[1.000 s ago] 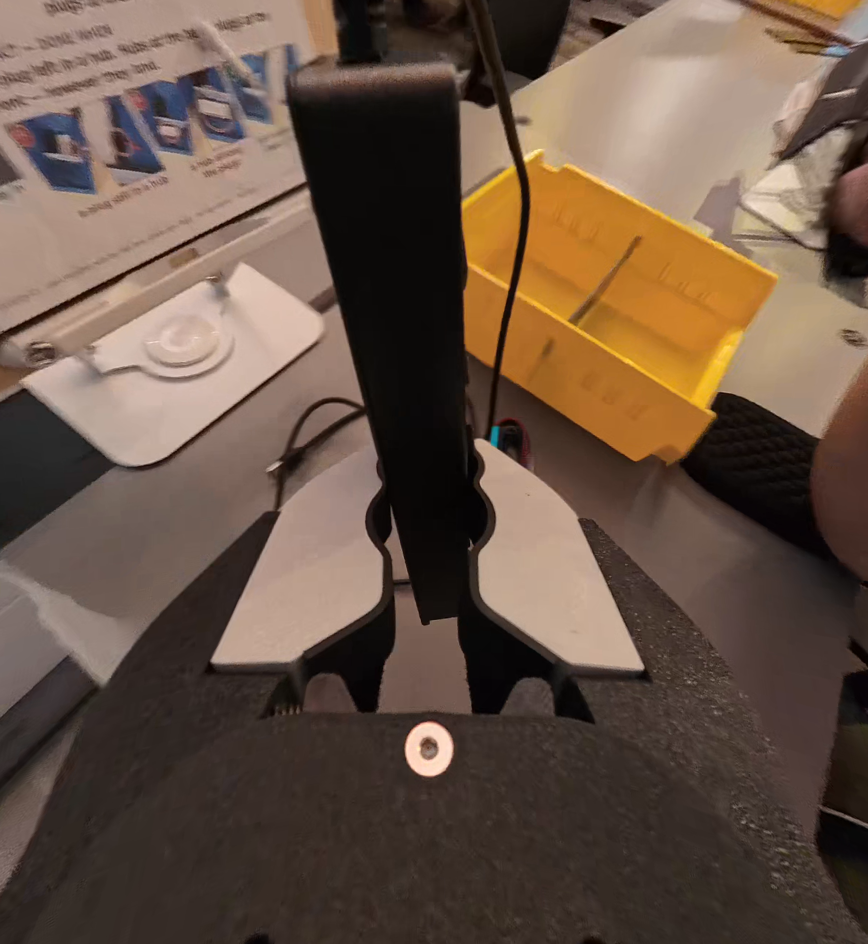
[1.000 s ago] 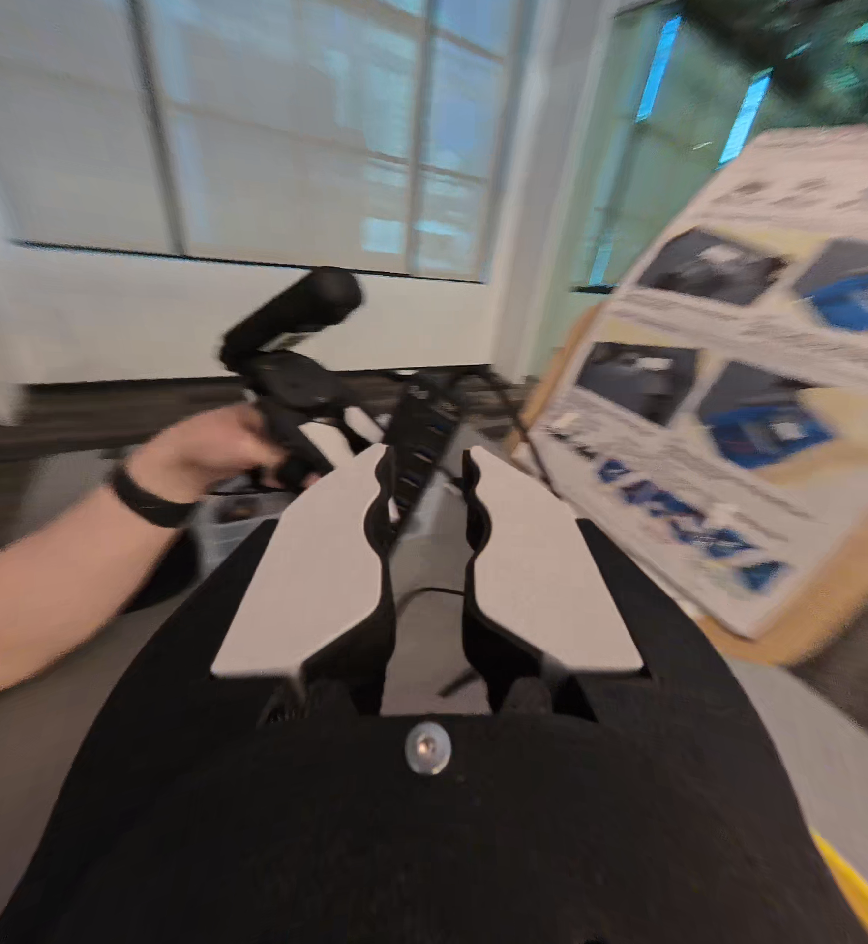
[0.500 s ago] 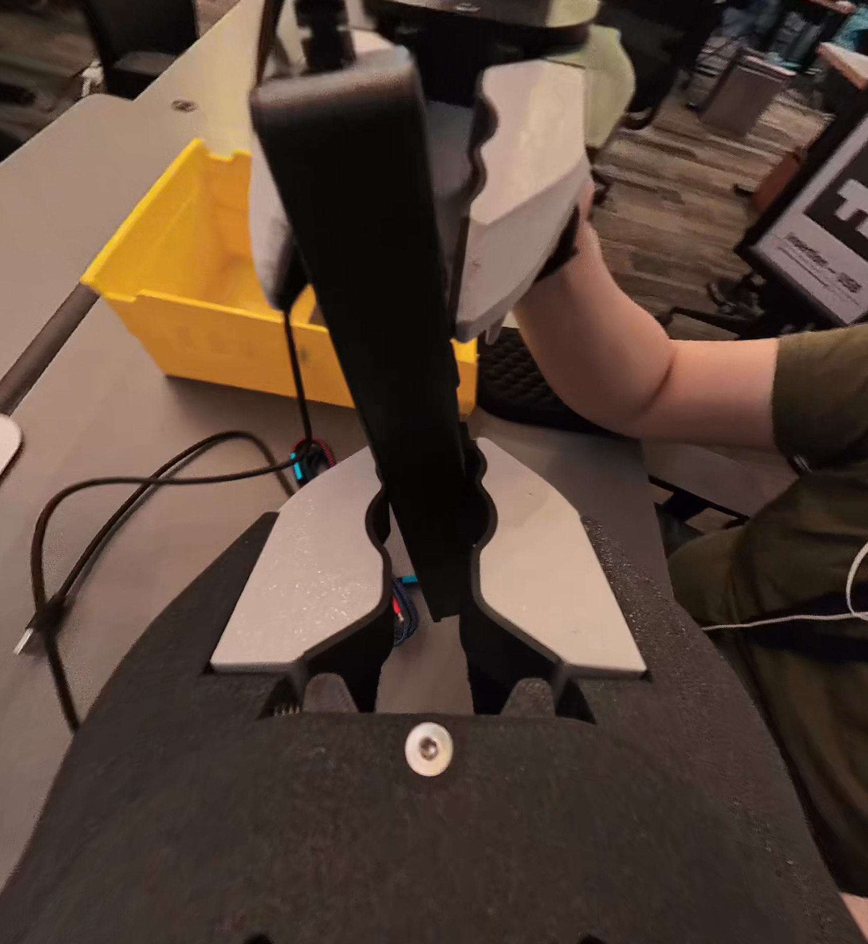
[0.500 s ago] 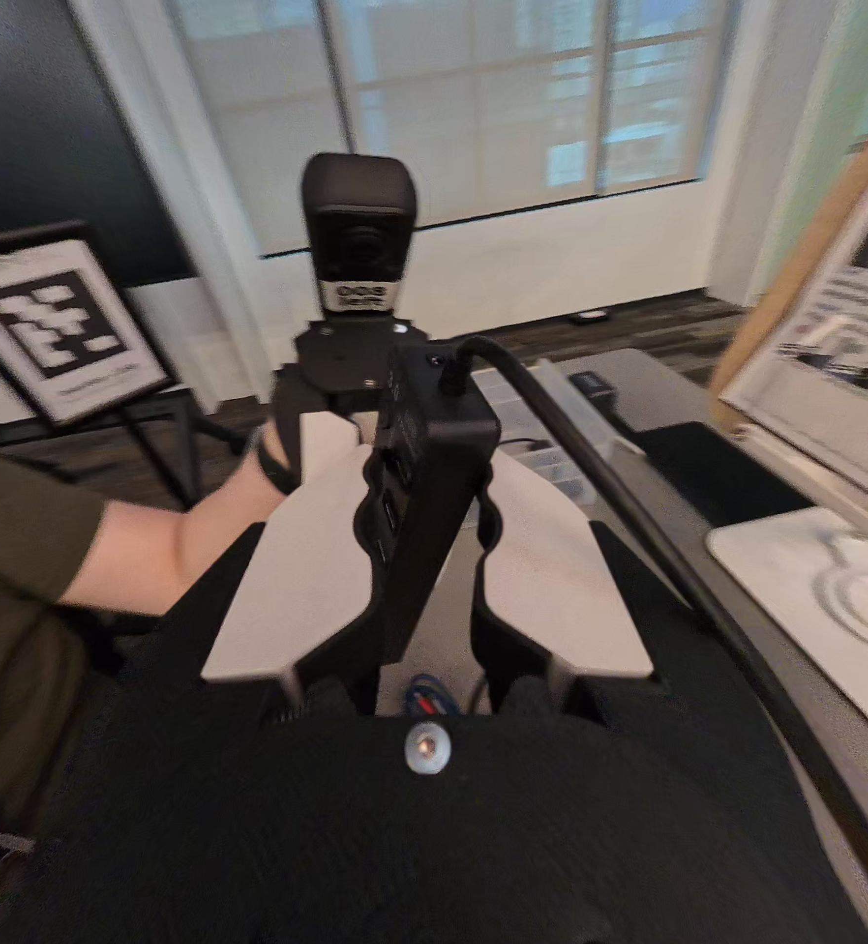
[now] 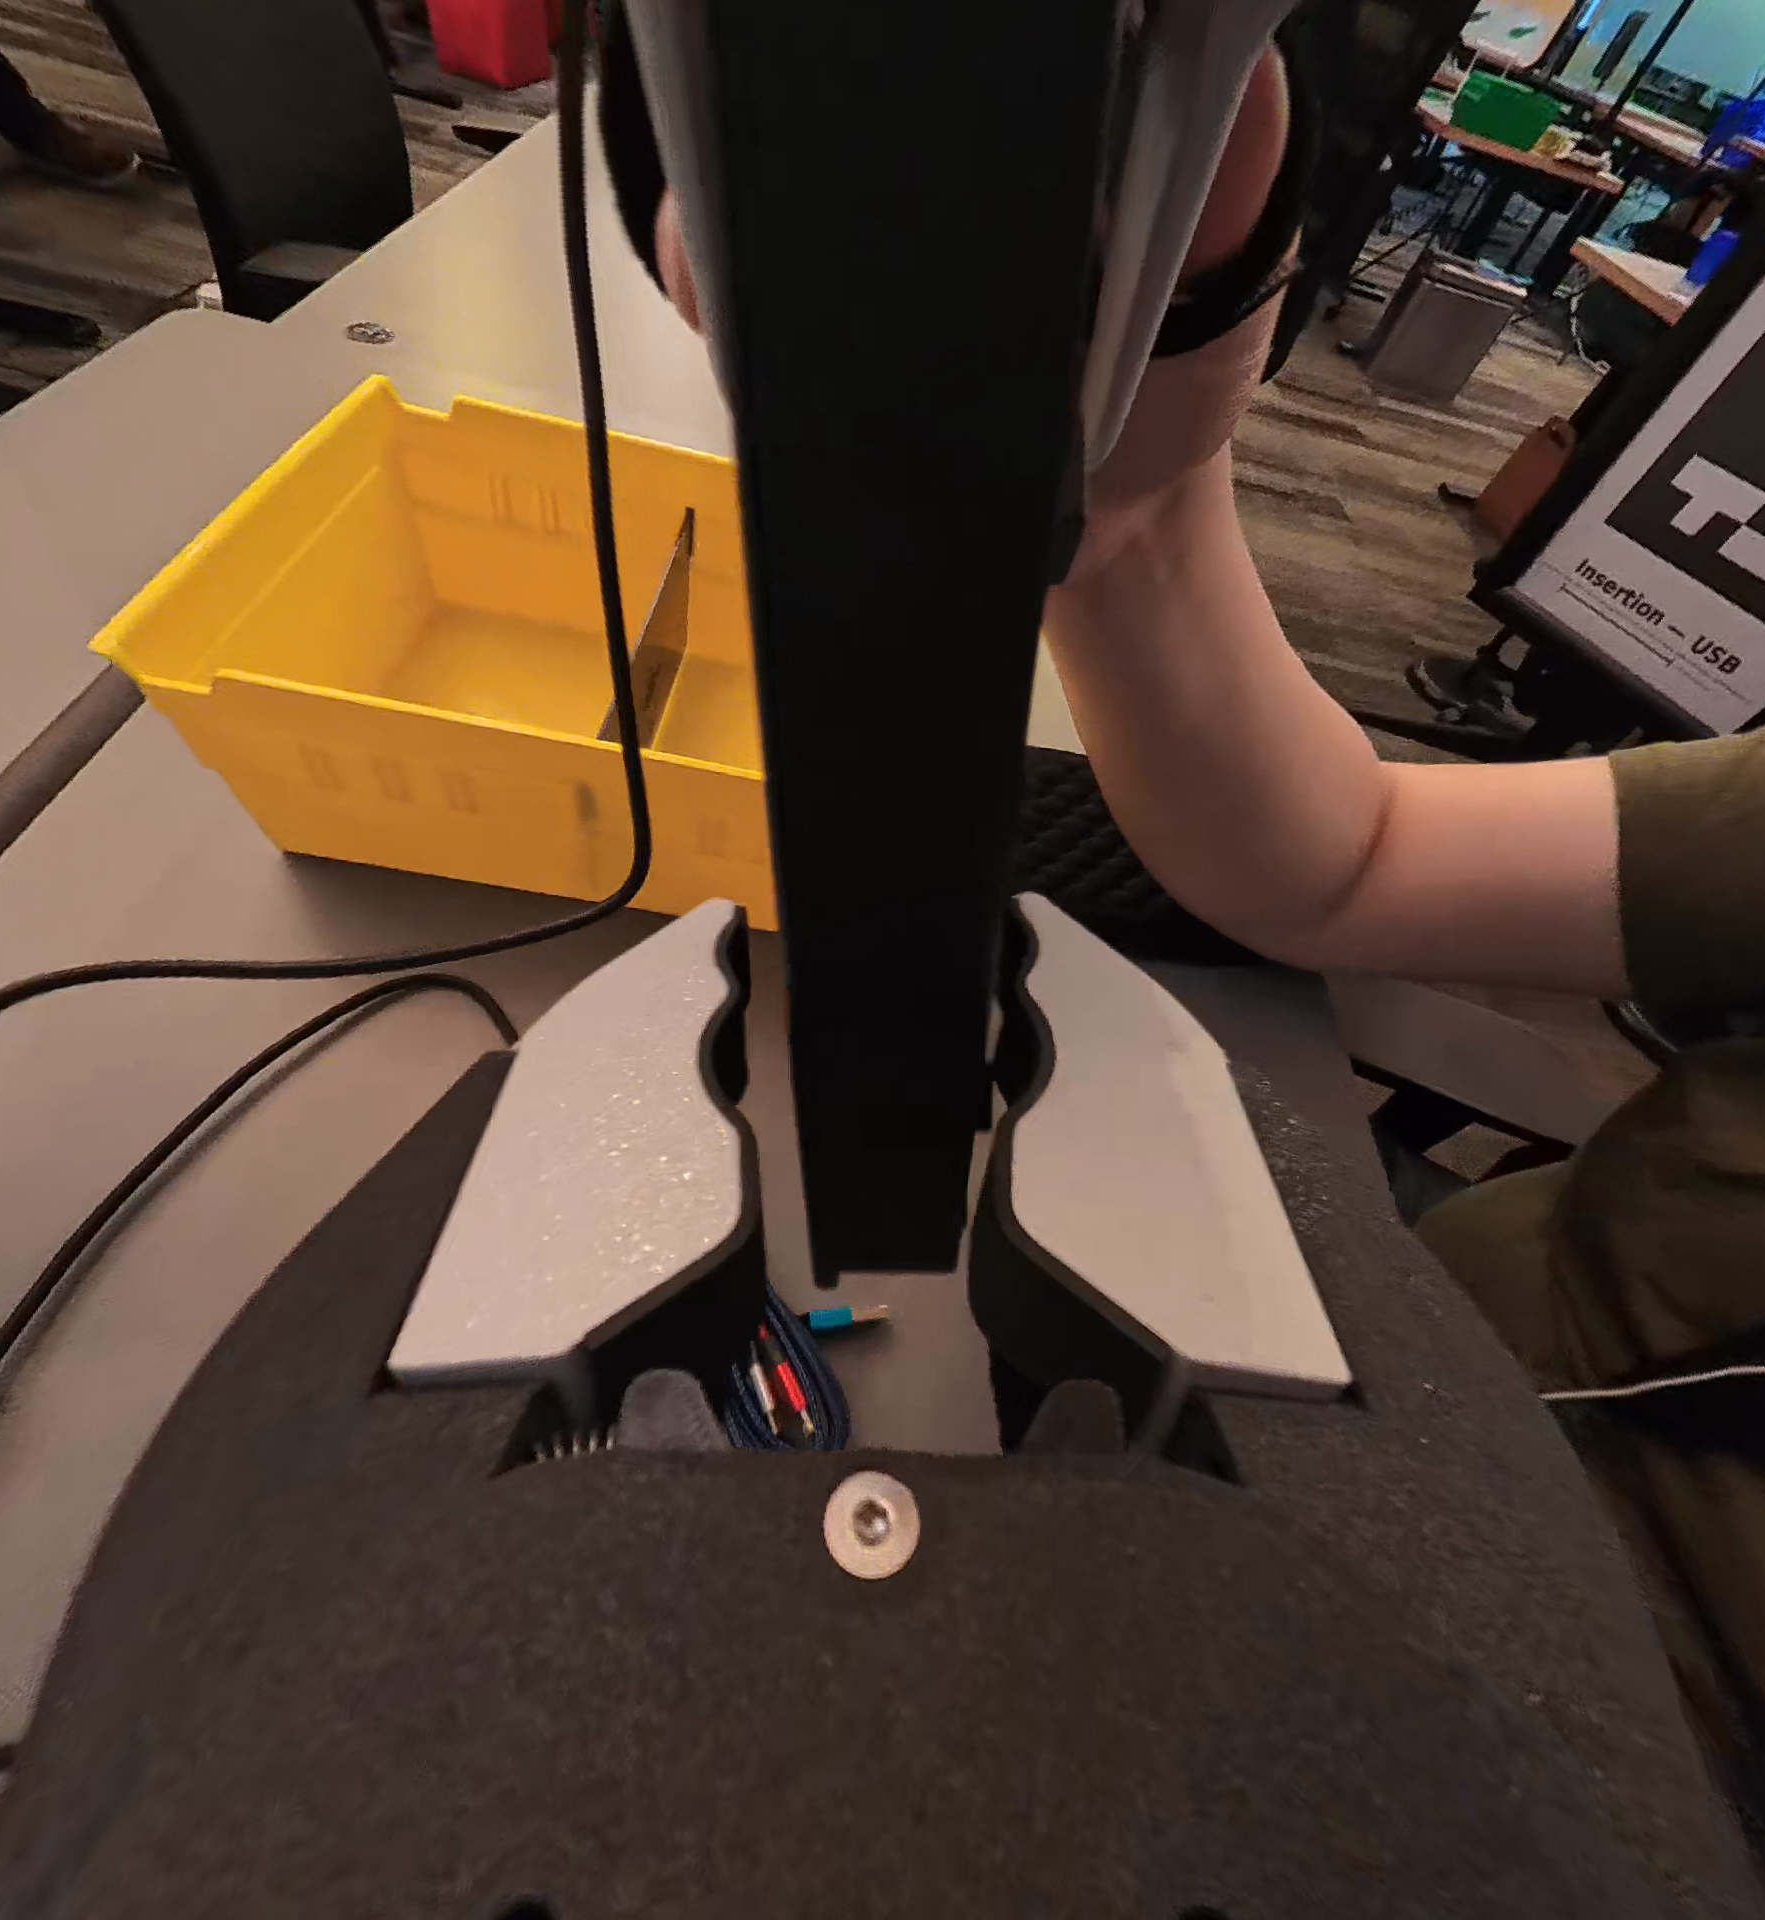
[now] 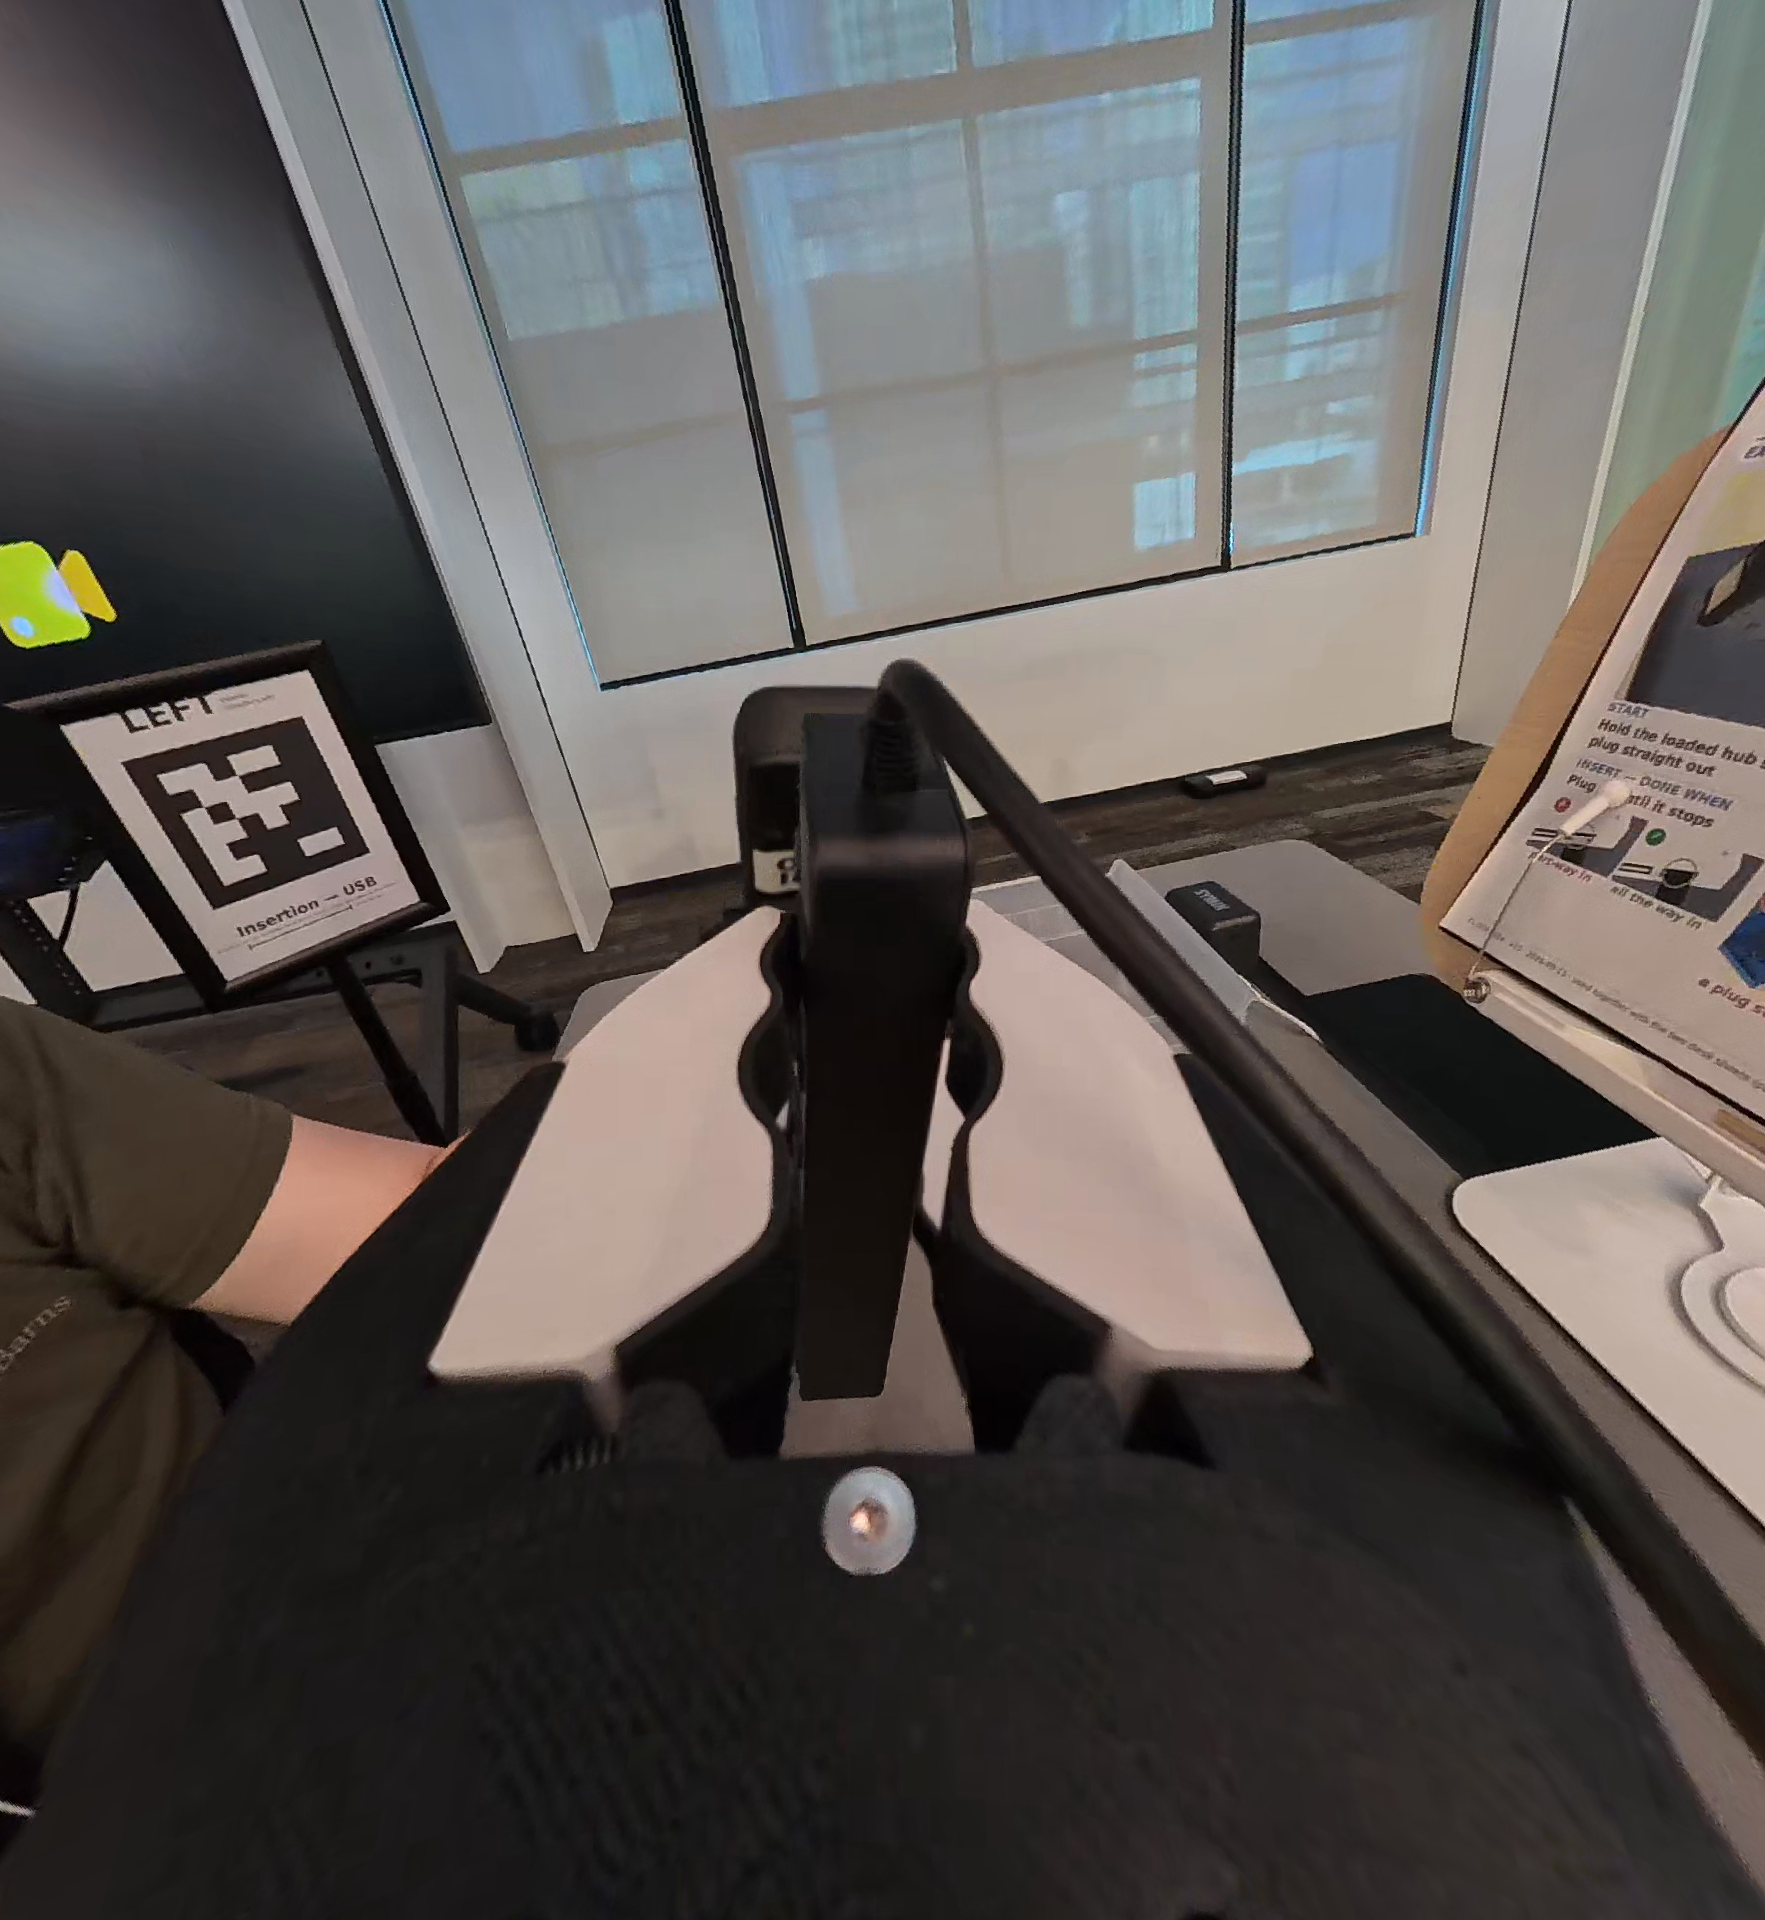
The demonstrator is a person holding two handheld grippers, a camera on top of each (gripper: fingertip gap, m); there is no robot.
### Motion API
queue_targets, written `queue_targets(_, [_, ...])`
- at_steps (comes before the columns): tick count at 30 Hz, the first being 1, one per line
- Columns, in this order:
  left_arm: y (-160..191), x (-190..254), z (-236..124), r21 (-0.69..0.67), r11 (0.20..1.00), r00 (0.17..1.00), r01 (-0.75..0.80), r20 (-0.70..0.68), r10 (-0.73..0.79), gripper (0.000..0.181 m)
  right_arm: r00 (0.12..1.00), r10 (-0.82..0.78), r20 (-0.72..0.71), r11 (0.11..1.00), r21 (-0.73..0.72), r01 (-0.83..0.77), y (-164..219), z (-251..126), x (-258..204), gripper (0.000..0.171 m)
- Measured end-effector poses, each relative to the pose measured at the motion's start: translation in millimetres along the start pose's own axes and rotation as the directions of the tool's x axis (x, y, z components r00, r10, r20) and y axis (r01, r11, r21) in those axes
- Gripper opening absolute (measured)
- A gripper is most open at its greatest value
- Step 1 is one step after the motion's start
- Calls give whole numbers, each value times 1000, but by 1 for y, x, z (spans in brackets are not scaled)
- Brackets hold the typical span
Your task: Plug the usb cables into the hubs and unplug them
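- The left gripper [image 5: 873, 1023] has its fingers [image 5: 597, 1153] pinching the near end of a long black hub [image 5: 893, 623], which stands between them and runs up out of the top of the left wrist view.
- The right gripper [image 6: 867, 1081] has its fingers [image 6: 629, 1174] closed on the same hub [image 6: 873, 997]; the hub's narrow edge faces that camera.
- In the left wrist view, the pale fingers of the right gripper flank the far end of the hub at the top edge, with the person's forearm [image 5: 1221, 748] behind them.
- A thick black cable [image 6: 1221, 1049] leaves the hub's far end, arches over and runs down along the right side of the right wrist view.
- On the grey tabletop [image 5: 234, 914] under the left gripper lies a bundle of blue braided usb cables [image 5: 784, 1392], with one teal-collared plug [image 5: 847, 1317] showing just below the hub's near end. The plug is not in the hub.
- A thin black cable [image 5: 603, 520] hangs down in front of a yellow bin [image 5: 421, 675] and trails left across the tabletop.
- The yellow bin stands on the tabletop beyond the left gripper and has a dark divider [image 5: 660, 634] inside.
- A framed marker sign [image 6: 244, 821] stands on the floor to the left in the right wrist view; a white stand base [image 6: 1636, 1257] and a printed instruction sheet [image 6: 1709, 790] are at the right.
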State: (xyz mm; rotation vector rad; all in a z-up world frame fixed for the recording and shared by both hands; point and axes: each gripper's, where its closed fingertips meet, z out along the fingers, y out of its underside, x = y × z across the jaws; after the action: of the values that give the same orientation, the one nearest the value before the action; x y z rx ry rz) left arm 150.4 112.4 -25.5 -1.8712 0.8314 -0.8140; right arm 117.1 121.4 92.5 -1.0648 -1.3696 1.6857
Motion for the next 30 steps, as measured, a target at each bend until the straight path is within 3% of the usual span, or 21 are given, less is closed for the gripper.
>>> queue_targets(2, [0,1,7,-2,1000,1000,-31,-1,31,31,1000,6,6,1000,8,-6,0,0,0,27])
queue_targets(6, [0,-3,4,11,1000,1000,-4,2,4,27,1000,-9,6,1000,10,9,1,-3,2,28])
queue_targets(8, [2,-13,-2,8,1000,999,1,54,-1,27,998,-56,-31,997,-48,55,7,-6,6,45])
queue_targets(13, [-13,-31,-37,152,980,987,131,71,-143,27,975,-198,-101,980,-33,196,-10,-24,-3,45])
queue_targets(16, [-17,-46,-67,209,970,971,127,174,-165,27,957,-274,-99,955,-142,259,0,-27,-16,37])
queue_targets(19, [-17,-59,-94,247,962,943,119,274,-187,27,954,-298,-14,903,-328,277,38,-18,-35,31])
queue_targets(22, [-16,-68,-113,266,957,919,120,335,-208,27,935,-353,44,797,-509,325,91,-7,-44,24])
queue_targets(25, [-13,-76,-127,264,959,886,105,413,-210,27,913,-409,2,684,-661,308,159,-6,-37,24])
queue_targets(28, [-11,-80,-140,245,966,855,76,483,-190,27,895,-421,-146,634,-754,175,216,-16,-18,23])
queue_targets(30, [-11,-82,-146,243,968,842,67,506,-185,27,894,-423,-146,596,-788,153,241,-20,-14,23])
